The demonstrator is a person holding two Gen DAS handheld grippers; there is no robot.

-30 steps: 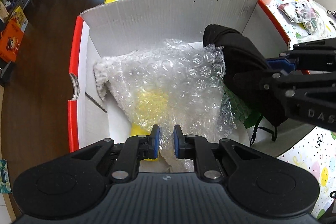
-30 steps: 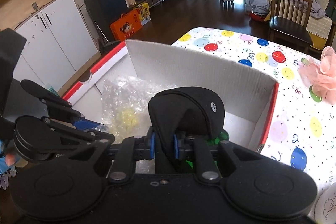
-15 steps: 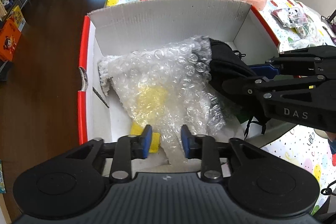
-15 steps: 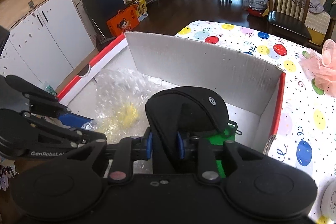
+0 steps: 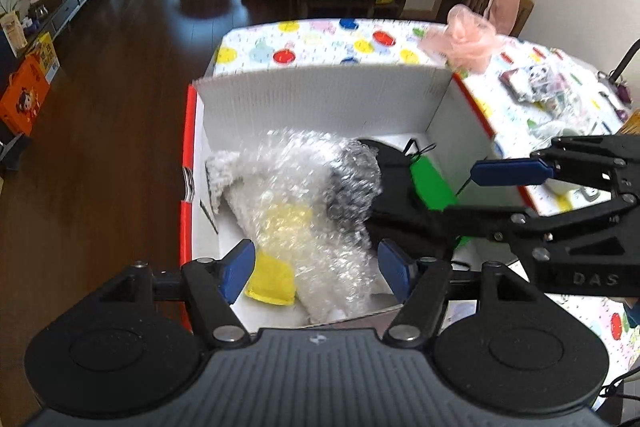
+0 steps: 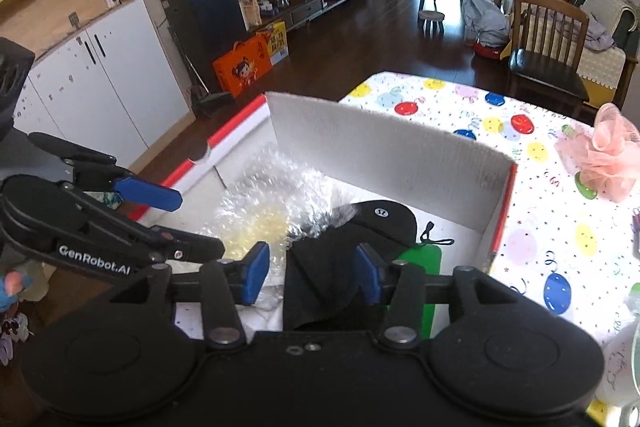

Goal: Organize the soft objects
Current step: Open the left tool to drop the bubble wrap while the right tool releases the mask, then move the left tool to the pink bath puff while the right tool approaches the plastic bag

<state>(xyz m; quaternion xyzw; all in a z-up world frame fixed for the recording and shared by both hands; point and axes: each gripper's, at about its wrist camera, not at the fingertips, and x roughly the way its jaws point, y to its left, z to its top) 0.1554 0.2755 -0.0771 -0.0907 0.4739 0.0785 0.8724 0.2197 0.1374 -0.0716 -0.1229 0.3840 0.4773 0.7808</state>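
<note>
A white cardboard box (image 5: 320, 99) with red edges sits on the dotted tablecloth. Inside it lie a sheet of bubble wrap (image 5: 304, 195) over a yellow soft item (image 5: 272, 283), and a black pouch (image 5: 400, 195) with a green tag (image 5: 432, 183). My left gripper (image 5: 316, 267) hovers above the near end of the bubble wrap; its jaws are opening and the pads do not touch the wrap. My right gripper (image 6: 312, 275) is also opening. The black pouch (image 6: 380, 221) lies loose between and below its pads.
A pink mesh puff (image 5: 464, 39) and small printed packets (image 5: 536, 87) lie on the table beyond and right of the box. The box's tall back wall (image 6: 380, 155) stands ahead. A wooden chair (image 6: 548, 55) is past the table's far edge.
Both grippers went from shut to open, letting go of the bubble wrap and the black pouch. Both items dropped into the box, and both grippers rose and drew back.
</note>
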